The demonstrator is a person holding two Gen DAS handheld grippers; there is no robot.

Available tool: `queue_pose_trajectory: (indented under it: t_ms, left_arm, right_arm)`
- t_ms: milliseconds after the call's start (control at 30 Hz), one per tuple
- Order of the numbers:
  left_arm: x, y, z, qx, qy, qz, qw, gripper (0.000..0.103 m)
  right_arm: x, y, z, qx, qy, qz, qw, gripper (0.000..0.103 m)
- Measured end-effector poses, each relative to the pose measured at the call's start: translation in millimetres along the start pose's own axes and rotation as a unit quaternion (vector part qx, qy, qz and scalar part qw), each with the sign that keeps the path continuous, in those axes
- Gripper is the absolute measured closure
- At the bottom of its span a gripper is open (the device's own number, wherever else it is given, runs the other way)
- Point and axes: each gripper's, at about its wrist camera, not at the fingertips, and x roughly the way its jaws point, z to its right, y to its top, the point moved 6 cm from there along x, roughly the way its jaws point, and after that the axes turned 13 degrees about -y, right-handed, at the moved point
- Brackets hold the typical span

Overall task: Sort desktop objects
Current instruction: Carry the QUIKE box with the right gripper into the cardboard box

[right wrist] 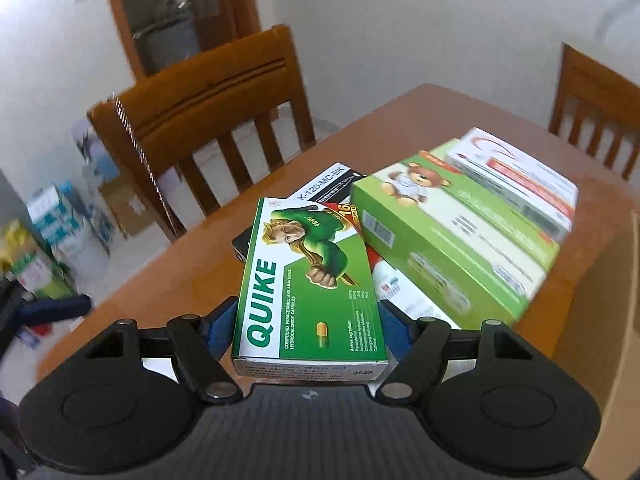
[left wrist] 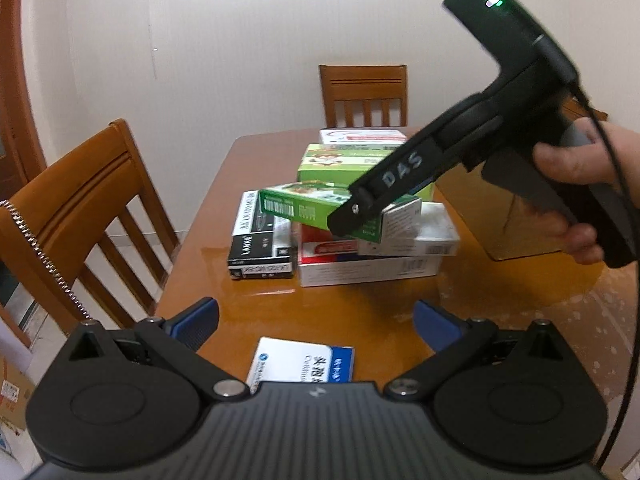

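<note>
My right gripper (right wrist: 308,320) is shut on a green QUIKE medicine box (right wrist: 308,280), its blue pads pressing the box's two long sides. In the left wrist view that gripper (left wrist: 356,216) holds the green box (left wrist: 296,206) tilted just above a pile of boxes. The pile includes a black box (left wrist: 260,240), a white and red box (left wrist: 360,268) and a light green bear box (right wrist: 448,248). My left gripper (left wrist: 316,320) is open, low over the near table, with a white and blue box (left wrist: 304,360) lying flat beneath it.
The wooden table (left wrist: 340,308) has a brown cardboard box (left wrist: 500,216) at its right side. One wooden chair (left wrist: 80,208) stands at the left and another chair (left wrist: 364,96) at the far end. A person's hand (left wrist: 576,168) grips the right gripper's handle.
</note>
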Motion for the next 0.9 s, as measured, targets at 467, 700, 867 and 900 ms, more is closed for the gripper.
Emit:
queue_pose_trajectory:
  t_ms: [467, 700, 867, 900]
  left_arm:
    - [-5, 25, 56, 0.060, -0.085, 0.044, 0.9936, 0.000]
    - [5, 49, 116, 0.080, -0.118, 0.054, 0.9883, 0.000]
    - [26, 69, 166, 0.052, -0.110, 0.047, 0.9915, 0.000]
    - [30, 74, 177, 0.045, -0.106, 0.045, 0.9923, 0.000]
  right_arm:
    - [-103, -8, 59, 0.140, -0.055, 0.084, 0.985, 0.026]
    - [-156, -24, 133, 0.191, -0.124, 0.123, 0.966, 0.026]
    - [-172, -46, 200, 0.209, -0.142, 0.126, 0.959, 0.026]
    - [-173, -51, 214, 0.212, -0.141, 0.122, 0.959, 0.026]
